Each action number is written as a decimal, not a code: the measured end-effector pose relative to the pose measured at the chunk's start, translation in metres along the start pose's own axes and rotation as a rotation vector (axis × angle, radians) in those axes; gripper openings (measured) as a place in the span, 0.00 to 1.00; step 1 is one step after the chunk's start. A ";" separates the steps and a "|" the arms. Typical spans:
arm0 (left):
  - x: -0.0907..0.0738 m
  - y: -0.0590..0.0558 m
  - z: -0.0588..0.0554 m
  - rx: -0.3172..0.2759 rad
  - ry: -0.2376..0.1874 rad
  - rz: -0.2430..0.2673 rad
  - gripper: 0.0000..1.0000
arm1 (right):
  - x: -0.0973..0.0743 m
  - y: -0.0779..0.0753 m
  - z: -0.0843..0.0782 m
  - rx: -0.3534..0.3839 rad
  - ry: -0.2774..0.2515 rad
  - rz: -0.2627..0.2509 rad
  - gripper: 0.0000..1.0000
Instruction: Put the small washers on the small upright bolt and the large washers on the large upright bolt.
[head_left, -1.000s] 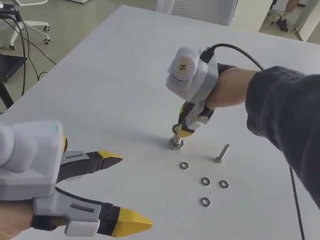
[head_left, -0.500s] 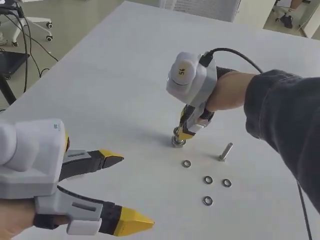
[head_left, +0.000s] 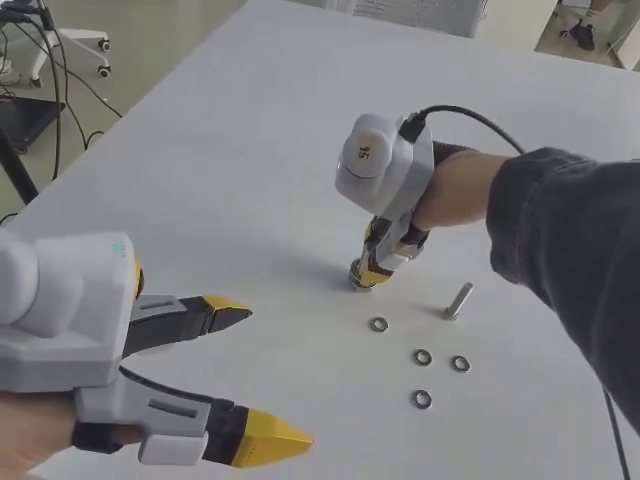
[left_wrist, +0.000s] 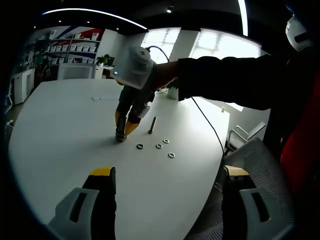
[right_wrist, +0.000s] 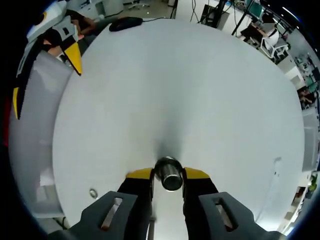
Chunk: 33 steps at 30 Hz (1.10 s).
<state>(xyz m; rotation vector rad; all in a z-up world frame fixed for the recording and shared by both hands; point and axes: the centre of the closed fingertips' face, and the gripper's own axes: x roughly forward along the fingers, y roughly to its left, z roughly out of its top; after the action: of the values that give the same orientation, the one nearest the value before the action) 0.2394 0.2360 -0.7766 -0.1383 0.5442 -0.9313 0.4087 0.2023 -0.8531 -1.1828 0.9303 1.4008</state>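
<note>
Right gripper view: right tool (right_wrist: 169, 174) grips large bolt (right_wrist: 170, 178); head view: left tool (head_left: 275, 376) spread

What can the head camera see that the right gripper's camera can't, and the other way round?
Head view: the small bolt standing upright, all four loose washers lying flat near it, and the person's hand around the right gripper. Right gripper view: a look straight down on the round top of the large bolt, close between that gripper's own jaws. Both: the white table, the large bolt, at least one washer and the open left gripper.
</note>
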 end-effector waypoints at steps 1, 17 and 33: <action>0.000 0.000 0.000 0.000 0.001 0.000 0.88 | 0.001 0.000 -0.001 0.000 0.001 0.000 0.22; 0.001 0.000 0.001 -0.003 -0.002 0.002 0.88 | 0.008 0.003 -0.006 0.009 0.004 0.006 0.23; 0.001 -0.001 0.002 0.004 0.002 -0.002 0.88 | 0.007 0.007 -0.005 0.028 -0.015 0.007 0.26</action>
<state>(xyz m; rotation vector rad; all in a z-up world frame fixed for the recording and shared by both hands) 0.2399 0.2346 -0.7753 -0.1338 0.5442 -0.9346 0.4030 0.1980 -0.8615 -1.1480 0.9413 1.3965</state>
